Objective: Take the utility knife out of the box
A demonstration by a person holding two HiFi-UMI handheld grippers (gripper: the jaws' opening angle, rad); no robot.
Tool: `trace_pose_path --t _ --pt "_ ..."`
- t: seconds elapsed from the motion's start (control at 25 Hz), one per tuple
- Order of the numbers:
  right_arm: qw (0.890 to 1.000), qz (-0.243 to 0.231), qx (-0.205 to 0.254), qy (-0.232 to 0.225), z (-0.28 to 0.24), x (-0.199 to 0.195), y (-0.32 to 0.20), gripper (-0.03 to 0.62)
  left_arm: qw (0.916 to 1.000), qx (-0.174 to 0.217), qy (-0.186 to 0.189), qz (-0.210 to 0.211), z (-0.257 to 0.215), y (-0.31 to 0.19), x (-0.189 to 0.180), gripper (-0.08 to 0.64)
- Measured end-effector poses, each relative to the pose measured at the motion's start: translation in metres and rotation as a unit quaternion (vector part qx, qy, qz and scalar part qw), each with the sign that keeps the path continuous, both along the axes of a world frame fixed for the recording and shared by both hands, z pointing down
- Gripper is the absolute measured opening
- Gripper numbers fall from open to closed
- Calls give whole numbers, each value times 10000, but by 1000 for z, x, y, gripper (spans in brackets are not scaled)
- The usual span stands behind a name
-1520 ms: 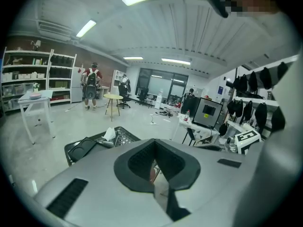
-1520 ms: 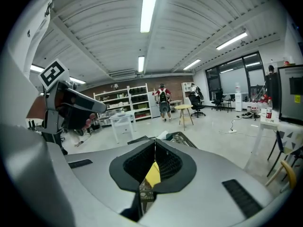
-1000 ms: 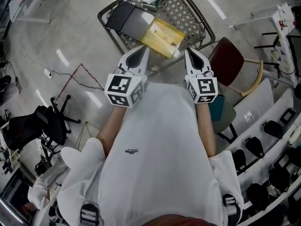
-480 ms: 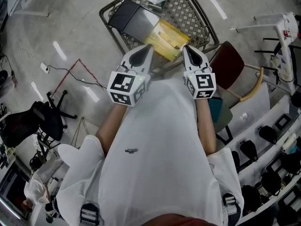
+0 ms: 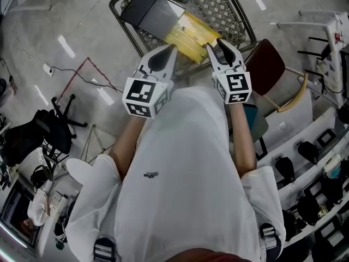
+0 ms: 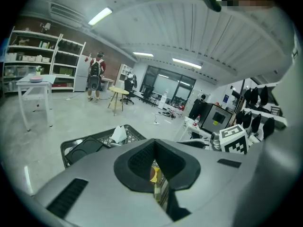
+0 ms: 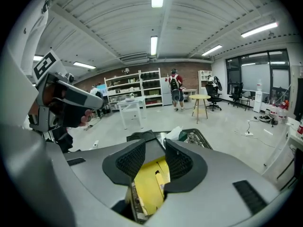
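A flat yellow box [image 5: 191, 34] lies tilted over the near rim of a wire basket [image 5: 240, 15]. My left gripper [image 5: 172, 49] is shut on the box's near left edge; in the left gripper view a thin yellow strip of the box [image 6: 155, 174] shows between the closed jaws of the left gripper [image 6: 154, 148]. My right gripper [image 5: 222, 47] is at the box's near right corner and its jaws are opening. In the right gripper view the yellow box [image 7: 149, 183] lies between the spread pads of the right gripper [image 7: 155, 148], untouched. No knife shows apart from the box.
A dark grey tray [image 5: 150, 12] and crumpled white paper [image 7: 174, 134] lie in the basket. A red-seated chair [image 5: 267, 70] stands at the right, beside a shelf of dark gear [image 5: 305, 152]. A cable [image 5: 82, 75] runs over the floor at left.
Both grippers have sunk toward the basket with the box. The right jaws, earlier shut on the box, now stand apart. The left gripper keeps its hold.
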State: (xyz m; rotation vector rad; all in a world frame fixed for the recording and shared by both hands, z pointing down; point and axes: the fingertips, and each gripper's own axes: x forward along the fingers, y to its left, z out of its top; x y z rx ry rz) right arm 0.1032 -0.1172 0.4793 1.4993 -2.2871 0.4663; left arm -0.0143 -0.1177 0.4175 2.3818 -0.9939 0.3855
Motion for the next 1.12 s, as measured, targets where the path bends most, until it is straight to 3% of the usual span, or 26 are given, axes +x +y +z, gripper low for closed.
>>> trace_pose_path --t 0.6,1.12 --pt "9884 -991 -733 886 126 -23 -40 124 9997 -148 37 -179 14 -11 4 -3" --pt "9540 -1485 -1903 1776 247 -27 -40 124 9988 -344 -123 -323 36 -21 -3 -3"
